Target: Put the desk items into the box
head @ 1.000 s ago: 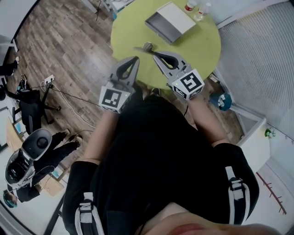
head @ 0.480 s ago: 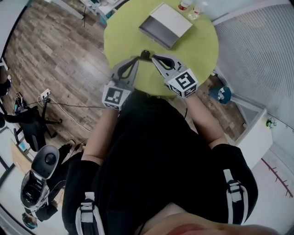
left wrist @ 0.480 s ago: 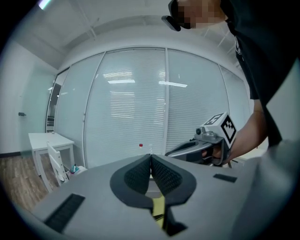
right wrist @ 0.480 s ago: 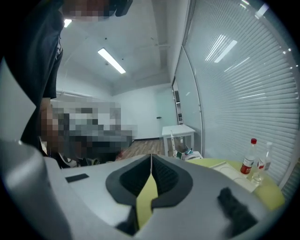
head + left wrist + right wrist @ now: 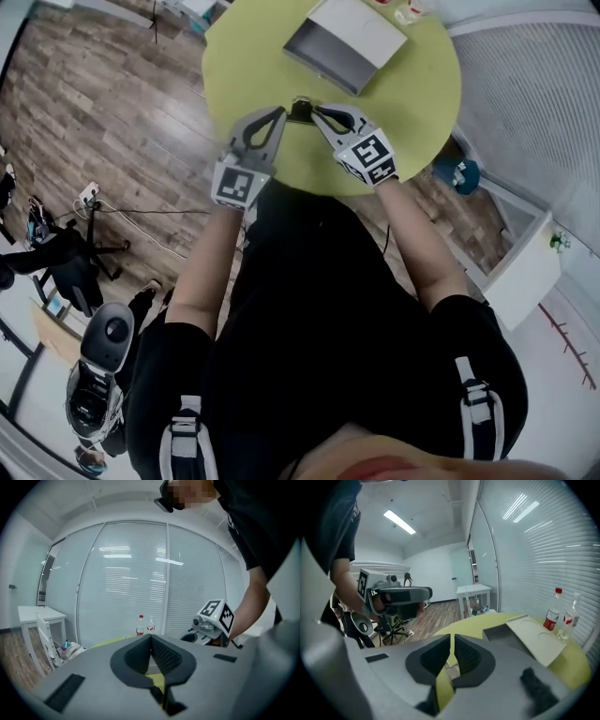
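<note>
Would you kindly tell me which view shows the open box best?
The head view: it looks down into the box, showing its grey inside and pale lid. The right gripper view sees it side-on, lower part hidden. In the left gripper view I cannot make it out.

The round yellow-green tabletop (image 5: 417, 112) is bare to the left and right of the open grey rectangular box (image 5: 323, 58), giving wide room on both sides out to the rim. On the near side of the box lies a small dark metal object (image 5: 300, 109), close to the box's near wall. The left tongs (image 5: 277, 113) and the right tongs (image 5: 318, 112) crowd that object from either side, leaving only a narrow gap between their tips. The box's pale lid (image 5: 361, 23) lies folded back on its far side, so the tray is open from above. Two clear plastic bottles (image 5: 552, 615) stand just beyond the lid and block that far edge.
</note>
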Demonstrator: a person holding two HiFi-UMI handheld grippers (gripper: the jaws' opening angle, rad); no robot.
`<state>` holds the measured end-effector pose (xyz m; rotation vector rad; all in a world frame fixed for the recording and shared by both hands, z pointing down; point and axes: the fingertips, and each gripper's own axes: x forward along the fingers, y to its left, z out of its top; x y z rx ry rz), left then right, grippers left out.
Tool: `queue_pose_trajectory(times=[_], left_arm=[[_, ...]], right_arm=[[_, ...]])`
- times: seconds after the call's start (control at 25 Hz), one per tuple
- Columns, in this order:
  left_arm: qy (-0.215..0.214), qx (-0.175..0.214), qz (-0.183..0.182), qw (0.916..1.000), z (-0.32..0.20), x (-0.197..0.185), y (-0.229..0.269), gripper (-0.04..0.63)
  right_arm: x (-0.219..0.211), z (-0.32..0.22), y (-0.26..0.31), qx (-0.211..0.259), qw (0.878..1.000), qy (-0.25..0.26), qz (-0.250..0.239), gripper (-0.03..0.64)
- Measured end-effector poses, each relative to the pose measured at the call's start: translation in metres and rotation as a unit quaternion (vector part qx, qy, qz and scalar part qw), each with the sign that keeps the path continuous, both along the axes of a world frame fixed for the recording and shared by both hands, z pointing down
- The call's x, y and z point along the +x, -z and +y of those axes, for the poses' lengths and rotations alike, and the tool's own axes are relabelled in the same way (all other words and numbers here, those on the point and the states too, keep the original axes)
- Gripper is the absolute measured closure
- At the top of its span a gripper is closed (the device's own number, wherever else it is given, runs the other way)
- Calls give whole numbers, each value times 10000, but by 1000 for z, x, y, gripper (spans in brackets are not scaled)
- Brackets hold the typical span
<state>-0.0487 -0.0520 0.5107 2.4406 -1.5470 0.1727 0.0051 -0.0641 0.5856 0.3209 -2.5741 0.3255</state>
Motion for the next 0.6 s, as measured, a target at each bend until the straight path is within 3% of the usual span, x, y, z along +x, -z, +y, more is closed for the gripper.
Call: queue_pose_trajectory(times=[0.28, 0.48, 0.6], left_arm=[[-193, -135, -84, 9997, -25, 4, -45, 583], [-274, -280, -137, 9991, -30, 4, -62, 583], [-296, -336, -112, 9989, -34, 3, -70, 583]], right_arm=[[-4, -12, -74, -351, 9974, 73, 631, 594], [-7, -13, -114, -569, 9919, 260, 1105, 503], [-8, -13, -135, -704, 9877, 343, 1357, 483]])
